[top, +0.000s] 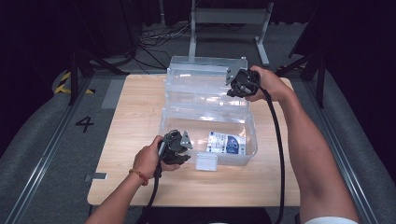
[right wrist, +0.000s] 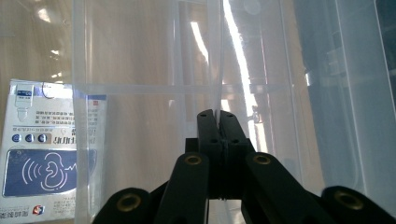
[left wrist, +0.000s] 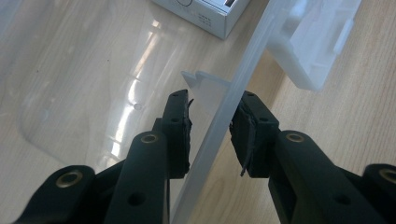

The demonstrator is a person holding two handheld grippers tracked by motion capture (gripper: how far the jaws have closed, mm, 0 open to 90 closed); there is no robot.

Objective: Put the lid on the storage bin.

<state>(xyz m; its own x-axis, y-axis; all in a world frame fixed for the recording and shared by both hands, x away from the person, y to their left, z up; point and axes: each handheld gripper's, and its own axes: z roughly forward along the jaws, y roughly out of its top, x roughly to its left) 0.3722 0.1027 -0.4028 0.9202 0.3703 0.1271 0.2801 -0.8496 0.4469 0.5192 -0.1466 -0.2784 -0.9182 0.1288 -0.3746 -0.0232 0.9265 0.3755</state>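
Observation:
A clear plastic storage box [top: 252, 135] sits on the wooden table with its lid [top: 201, 79] swung up at the back. A small white carton with blue print [top: 226, 142] lies inside on the bottom, and the carton [right wrist: 42, 154] also shows through the plastic in the right gripper view. My left gripper [top: 184, 147] is at the box's front left. Its jaws straddle the thin front wall [left wrist: 243, 79], with a gap on the inner side, so the left gripper [left wrist: 212, 100] is open. My right gripper [top: 233, 86] is at the lid's right side. That right gripper [right wrist: 216, 113] is shut on a thin clear lid edge [right wrist: 215, 56].
A white latch flap [top: 206, 162] hangs off the box's front wall, and the latch [left wrist: 313, 42] sits just right of my left jaws. Bare wood table [top: 135, 116] lies left of and in front of the box. A metal frame [top: 229, 18] stands on the floor beyond the table.

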